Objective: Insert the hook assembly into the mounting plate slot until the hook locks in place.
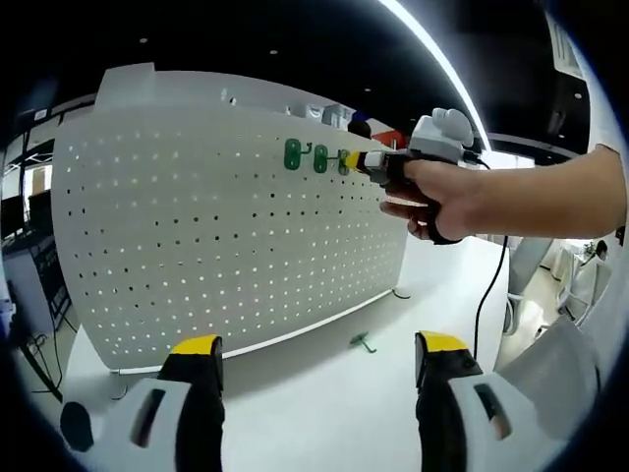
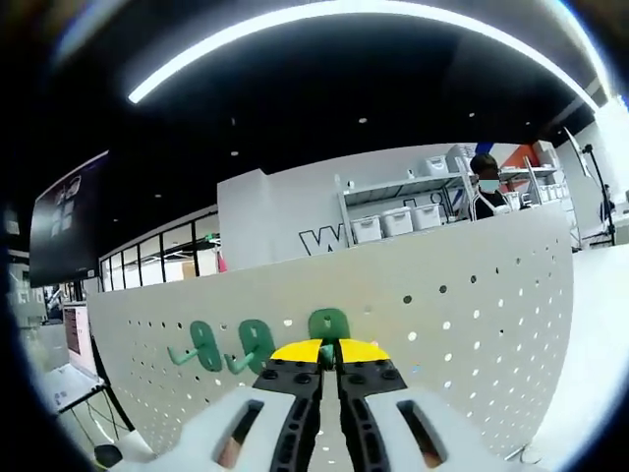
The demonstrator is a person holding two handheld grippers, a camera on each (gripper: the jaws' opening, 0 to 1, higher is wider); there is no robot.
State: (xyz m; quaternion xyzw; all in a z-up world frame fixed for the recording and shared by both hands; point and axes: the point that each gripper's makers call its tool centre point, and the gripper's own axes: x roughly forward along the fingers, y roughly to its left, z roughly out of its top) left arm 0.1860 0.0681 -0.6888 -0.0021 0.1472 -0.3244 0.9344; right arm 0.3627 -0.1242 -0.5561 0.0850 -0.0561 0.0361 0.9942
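Landmark: the white perforated mounting plate [image 1: 226, 226], standing upright on the white desk [image 1: 324, 403].

Left tool view. Your left tool [image 1: 319, 354] is released: its two yellow-tipped jaws stand wide apart with nothing between them, held low in front of the plate's lower edge. A loose green hook [image 1: 364, 341] lies on the desk just in front of the plate's lower right corner. Near the plate's upper right corner two green hooks [image 1: 305, 155] sit in the holes side by side. Just right of them your right hand [image 1: 447, 200] brings the right tool [image 1: 352, 160] up to the plate face, its yellow tips against a third green piece.

Right tool view. Your right tool [image 2: 329, 351] is clenched: the yellow tips meet with almost no gap, right at the base of the green hook assembly [image 2: 328, 324], which sits against the plate [image 2: 472, 315] directly above the tips. Whether the tips pinch its lower part cannot be told, since they cover it. Two more green hooks [image 2: 231, 344] hang from the plate just left of the assembly. A person [image 2: 484, 185] shows above the plate's top edge, in front of shelving [image 2: 393, 211] with white bins
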